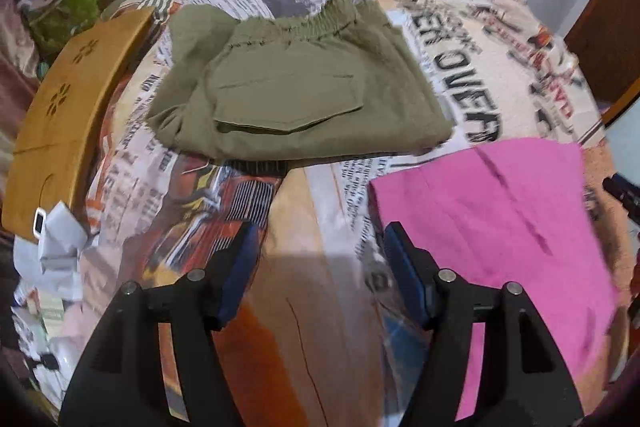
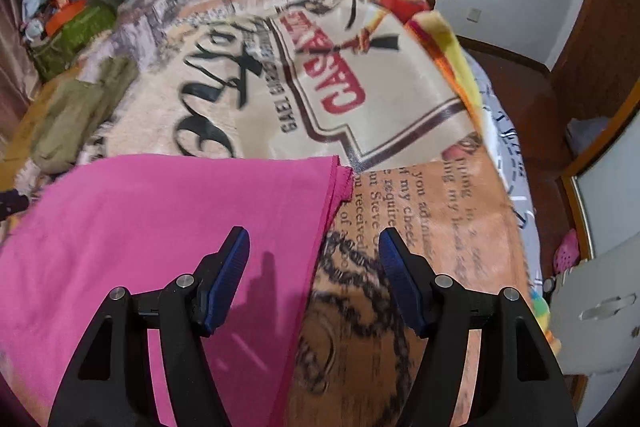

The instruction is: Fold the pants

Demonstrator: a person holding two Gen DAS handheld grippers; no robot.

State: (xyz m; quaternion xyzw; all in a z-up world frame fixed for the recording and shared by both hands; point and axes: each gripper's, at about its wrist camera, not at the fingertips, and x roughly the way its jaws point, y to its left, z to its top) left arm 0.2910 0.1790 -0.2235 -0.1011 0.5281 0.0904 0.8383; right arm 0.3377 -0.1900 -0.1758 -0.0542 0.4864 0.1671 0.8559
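You held your left gripper (image 1: 316,267) spread and empty above the printed bedspread (image 1: 312,219), well short of the olive pants (image 1: 304,95), which lay folded into a compact bundle with waistband away from you and pocket flap up, probably parked there as finished so the near side stayed free for the next garment. Your right gripper (image 2: 314,267) was likewise spread and gripping nothing, hovering over the right-hand edge of the flat pink garment (image 2: 160,227) beside the olive pair, a position that looked chosen to pinch that hem and start its fold.
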